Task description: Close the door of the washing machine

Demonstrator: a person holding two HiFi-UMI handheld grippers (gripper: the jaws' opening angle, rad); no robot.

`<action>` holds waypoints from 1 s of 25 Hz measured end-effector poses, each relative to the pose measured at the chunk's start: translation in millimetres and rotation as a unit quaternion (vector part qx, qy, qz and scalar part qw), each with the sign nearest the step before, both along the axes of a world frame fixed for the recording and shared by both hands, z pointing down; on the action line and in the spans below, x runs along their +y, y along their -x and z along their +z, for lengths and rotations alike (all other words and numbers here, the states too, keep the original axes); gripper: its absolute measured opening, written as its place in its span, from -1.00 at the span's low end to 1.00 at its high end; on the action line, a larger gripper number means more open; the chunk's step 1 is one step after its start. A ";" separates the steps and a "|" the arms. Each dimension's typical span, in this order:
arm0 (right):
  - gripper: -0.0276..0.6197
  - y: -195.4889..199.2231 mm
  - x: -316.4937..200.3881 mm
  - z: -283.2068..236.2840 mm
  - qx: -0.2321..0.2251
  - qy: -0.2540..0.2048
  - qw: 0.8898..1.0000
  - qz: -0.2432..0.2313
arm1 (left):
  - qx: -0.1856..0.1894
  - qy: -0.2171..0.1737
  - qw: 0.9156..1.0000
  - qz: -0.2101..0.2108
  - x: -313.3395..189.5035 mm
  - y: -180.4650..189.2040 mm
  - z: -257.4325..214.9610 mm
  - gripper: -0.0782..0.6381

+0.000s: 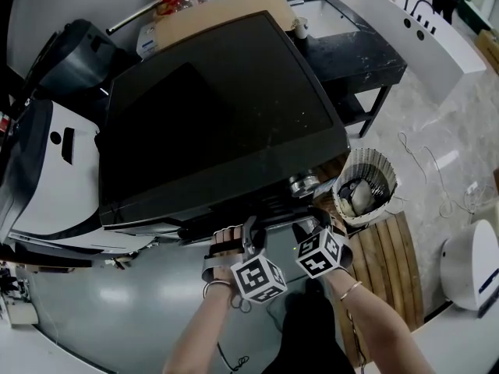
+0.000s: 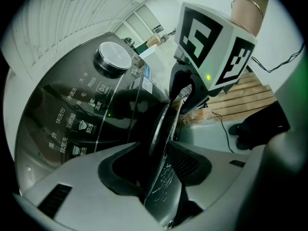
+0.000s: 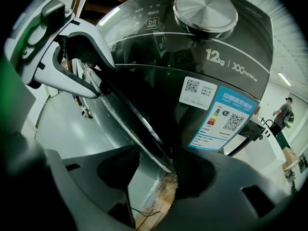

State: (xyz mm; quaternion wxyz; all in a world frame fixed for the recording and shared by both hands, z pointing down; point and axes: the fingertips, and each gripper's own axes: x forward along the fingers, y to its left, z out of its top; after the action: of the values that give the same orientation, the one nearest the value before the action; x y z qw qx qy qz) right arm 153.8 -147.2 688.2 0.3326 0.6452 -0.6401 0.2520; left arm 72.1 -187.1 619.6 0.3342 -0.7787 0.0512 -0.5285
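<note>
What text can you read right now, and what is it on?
"12kg": panel, near the dial.
"inverter": panel, right of that.
"快洗15'", "羽绒服": program list, left gripper view.
Blue label, white sticker: QR codes, print too small to read.

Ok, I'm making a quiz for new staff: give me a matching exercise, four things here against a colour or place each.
1 knob
2 label
3 basket
4 door edge

A woven, beside the washing machine
B between the jaws of the right gripper
C silver
D blue

Pairs: 1-C, 2-D, 3-A, 4-B.
</note>
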 end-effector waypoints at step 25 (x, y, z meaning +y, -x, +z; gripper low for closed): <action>-0.18 1.9 1.4 0.0 -0.005 -0.011 1.000 0.013 | 0.007 -0.015 1.000 -0.001 -0.8 2.8 -0.2 -0.19</action>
State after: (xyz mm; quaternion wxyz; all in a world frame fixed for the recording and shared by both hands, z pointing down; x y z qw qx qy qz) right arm 151.8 -145.7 688.3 0.3192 0.6559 -0.6356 0.2527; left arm 69.3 -187.9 619.4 0.3449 -0.7773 0.0619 -0.5225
